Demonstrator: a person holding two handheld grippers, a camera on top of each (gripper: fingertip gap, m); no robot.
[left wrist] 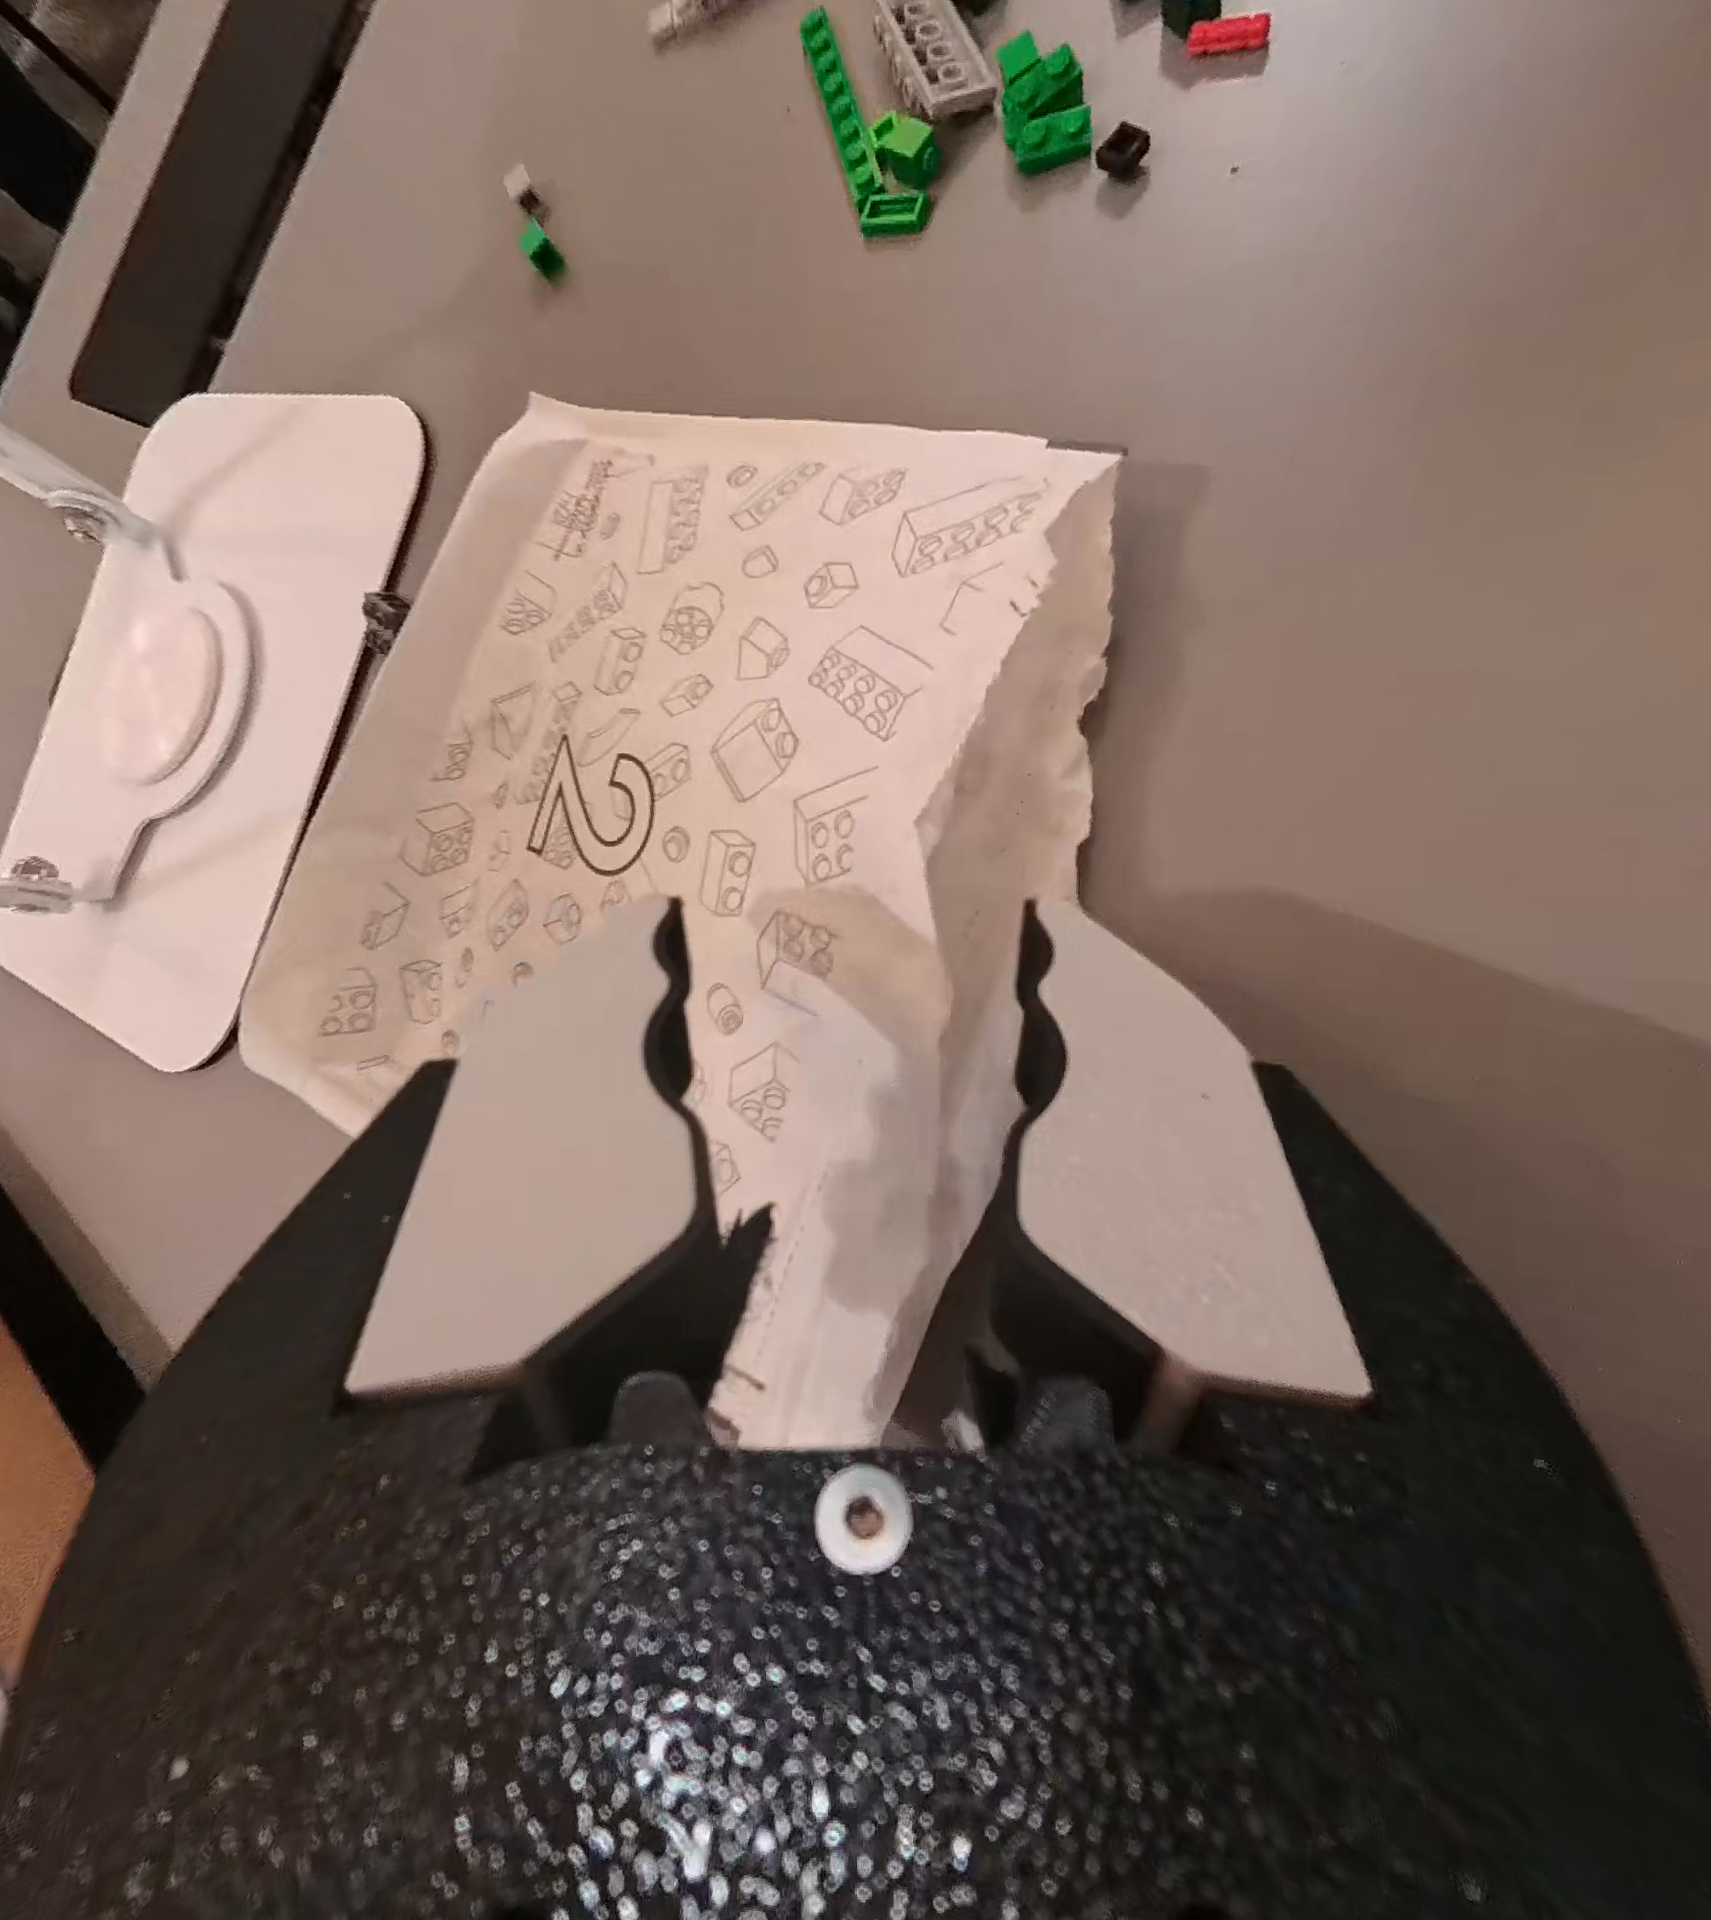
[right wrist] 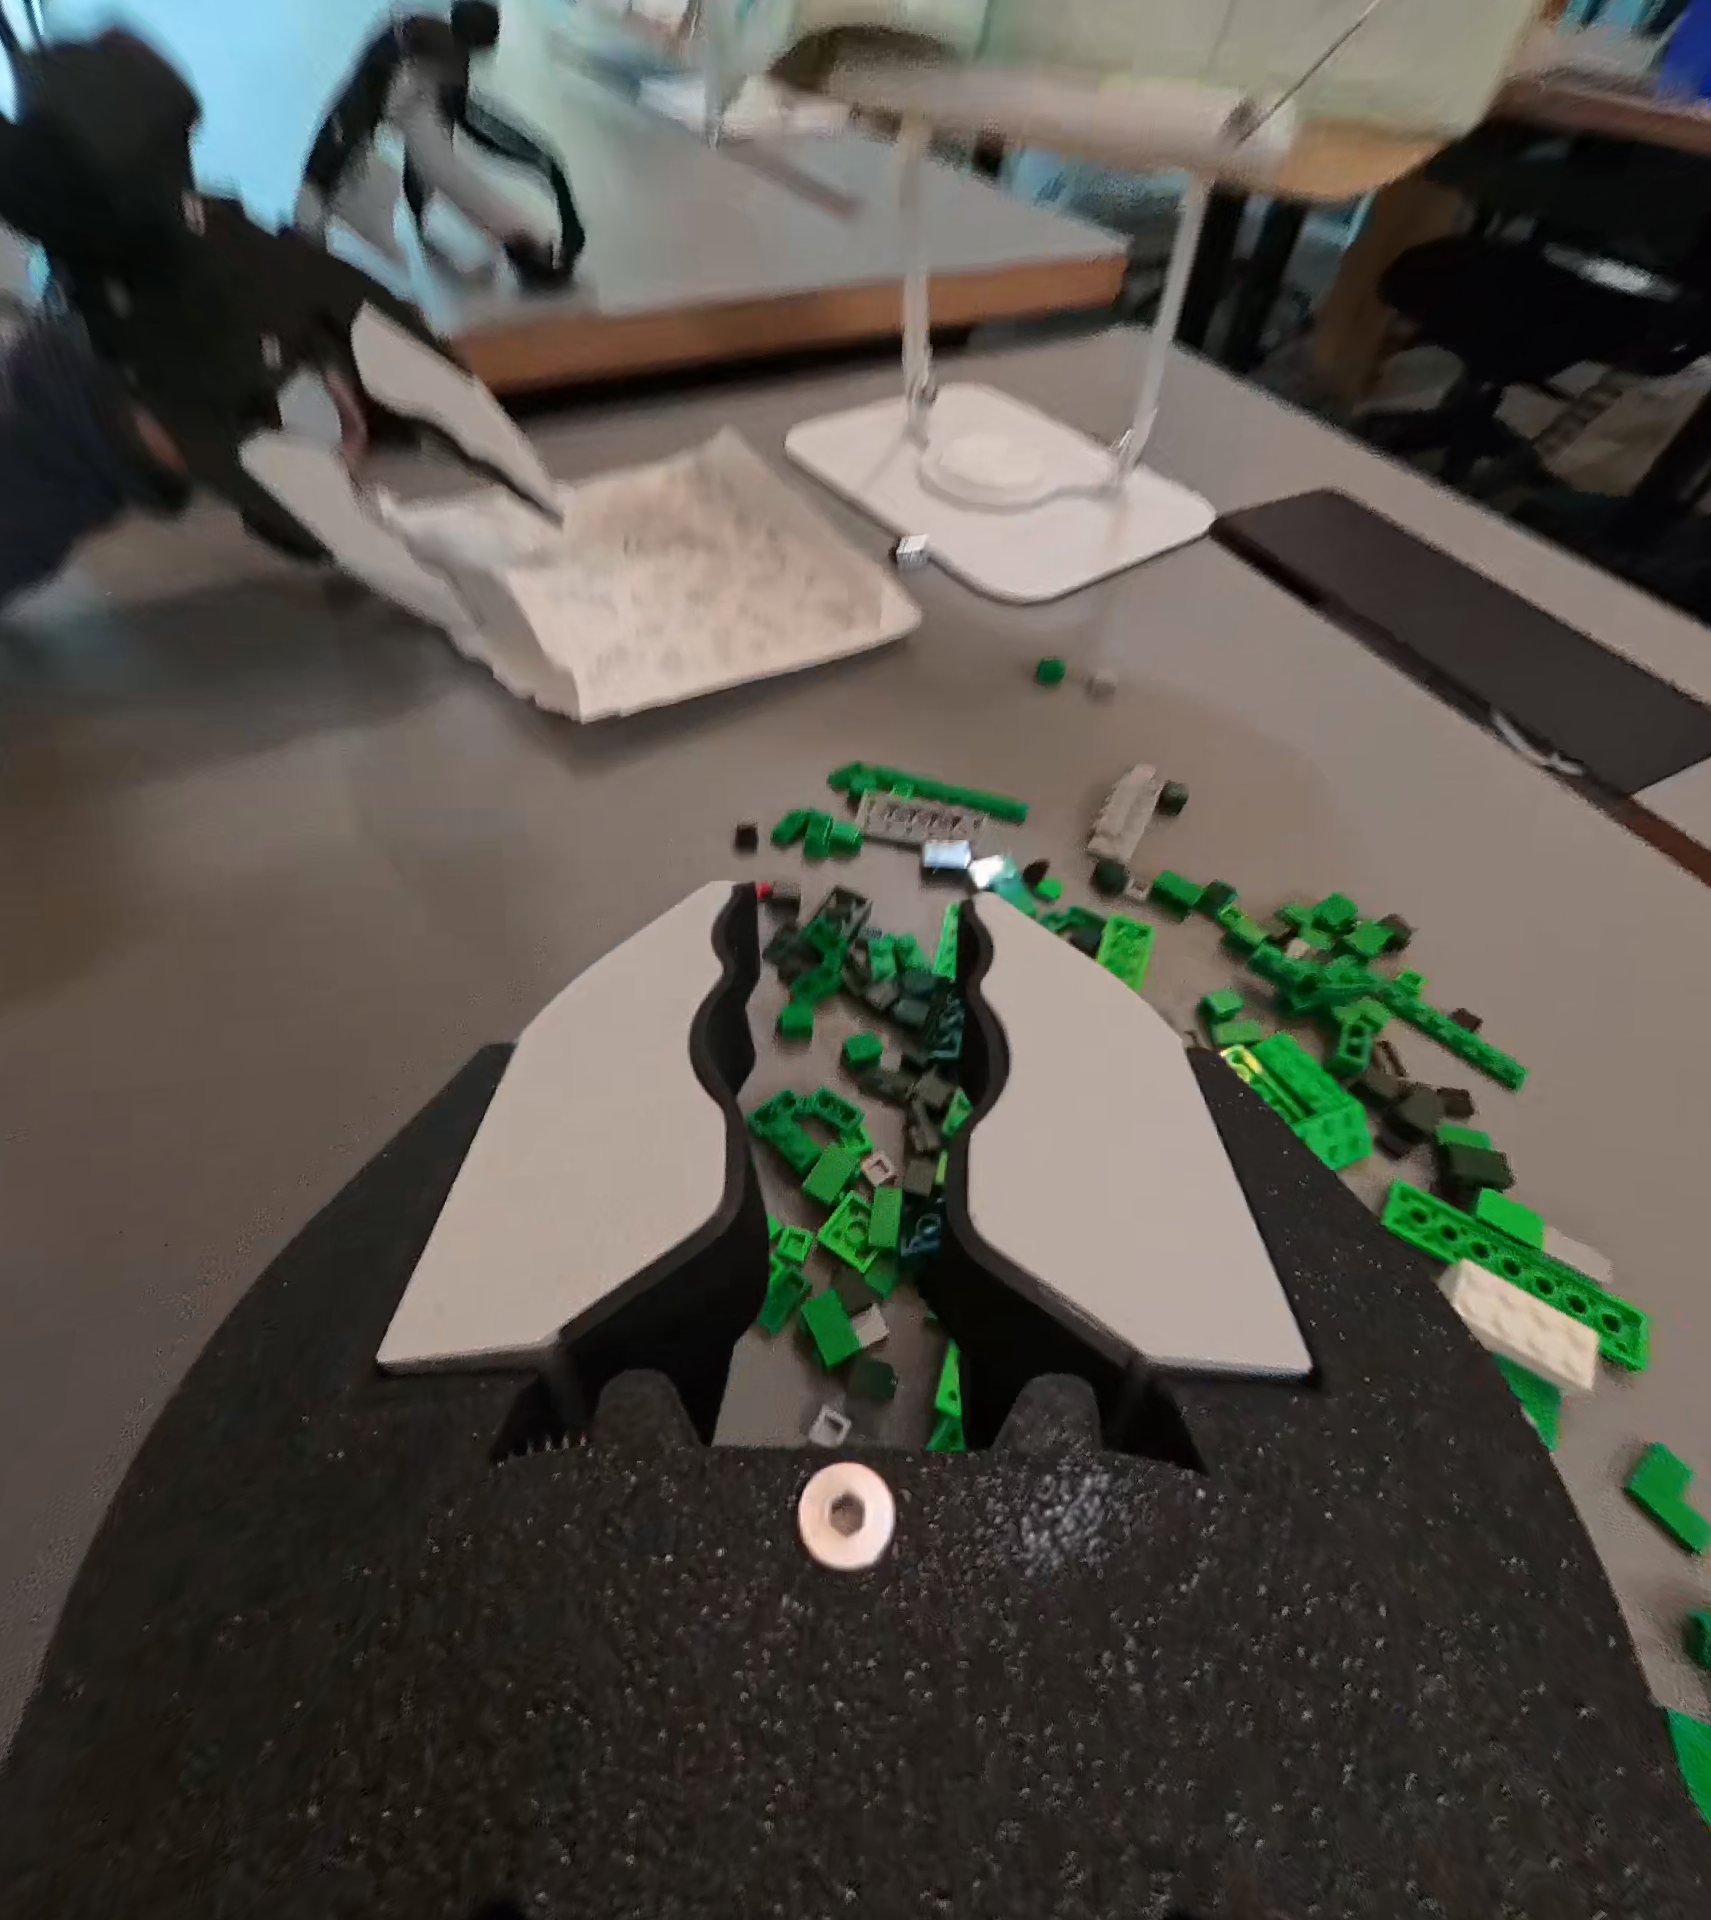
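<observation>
A white paper bag (left wrist: 726,644) printed with brick drawings lies on the grey table (left wrist: 1350,520), its torn end towards me. My left gripper (left wrist: 851,914) is open, with the bag's torn, crumpled end lying between its fingers. The bag (right wrist: 705,582) and the left gripper (right wrist: 477,520) also show blurred at the upper left of the right wrist view. My right gripper (right wrist: 861,904) is open and empty, hovering low over a loose pile of green bricks (right wrist: 892,1039). The same pile shows far off in the left wrist view (left wrist: 1038,104).
A white stand base (left wrist: 207,707) with clear legs sits left of the bag and also shows in the right wrist view (right wrist: 1007,488). A black strip (right wrist: 1474,634) lies behind it. A long green beam (right wrist: 1516,1268), a white brick (right wrist: 1526,1330) and a stray green brick (left wrist: 541,249) lie about. Some 30 cm of space lies between my two pairs of fingers. About 20 cm separates my right fingertips from the white brick (right wrist: 1526,1330).
</observation>
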